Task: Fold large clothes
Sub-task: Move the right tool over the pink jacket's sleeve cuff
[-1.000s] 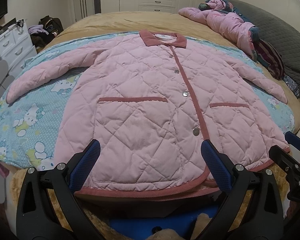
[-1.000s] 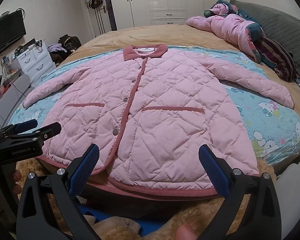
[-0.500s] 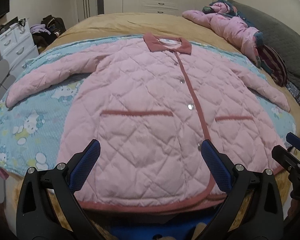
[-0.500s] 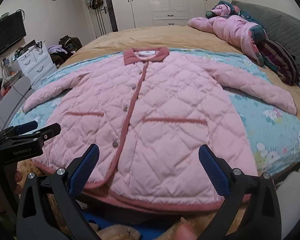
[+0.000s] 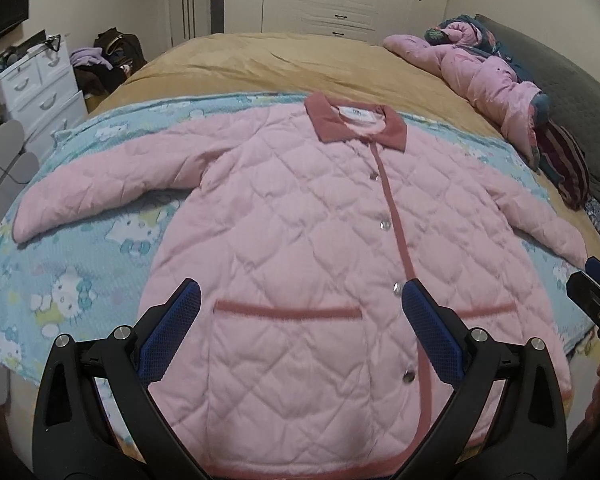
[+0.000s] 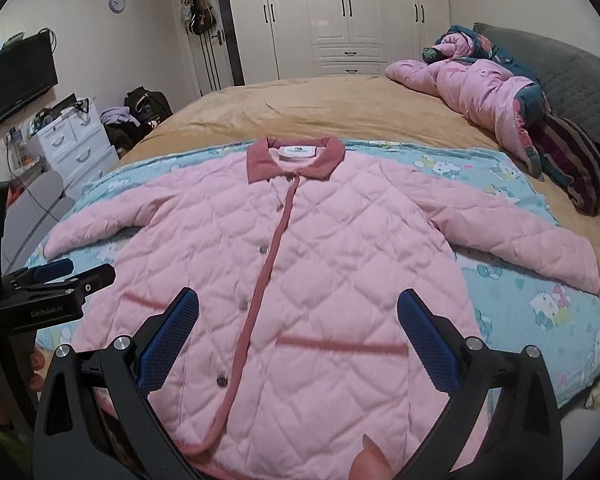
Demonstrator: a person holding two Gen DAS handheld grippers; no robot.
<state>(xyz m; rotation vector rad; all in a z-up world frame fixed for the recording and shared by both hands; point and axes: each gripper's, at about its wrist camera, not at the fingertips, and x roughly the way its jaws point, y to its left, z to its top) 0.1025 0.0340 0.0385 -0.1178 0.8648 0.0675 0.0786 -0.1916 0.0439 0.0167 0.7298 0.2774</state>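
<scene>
Left wrist view: left gripper [image 5: 300, 312] is held wide open, empty, above the pink quilted jacket [image 5: 312, 240] spread flat on the bed [image 5: 284, 64], right gripper [image 5: 596, 292] seen at 3 o'clock.

Right wrist view: right gripper [image 6: 298, 320] is spread wide, gripping nothing, over the jacket hem; "GenRobot.AI" is read on the left gripper [image 6: 52, 288] at 9 o'clock. Collar label [image 6: 298, 151] is unreadable.

Count, both wrist views:

Quilted pink jacket [image 5: 300, 248]: 1, spread on the blanket. Sleeves: 2, toward 9 and 3 o'clock. Collar [image 5: 356, 122]: 1, at 12 o'clock. Pocket trims: 2, either side of the placket. Snap buttons visible in the left wrist view: 4 down the placket, first one [image 5: 374, 176]; a fifth at the collar shows faintly in the right wrist view.

Grippers: 2. Left gripper [image 5: 300, 332] and right gripper [image 6: 298, 334], 2 blue-padded fingers each, spread wide apart.

Cartoon-print blanket [image 5: 80, 280]: 1.

Second pink padded garment [image 6: 480, 88], heaped at 2 o'clock: 1.

Wall clock [image 6: 117, 2]: 1.

White drawer unit [image 6: 76, 144], 9 o'clock: 1; drawer count unclear.
</scene>
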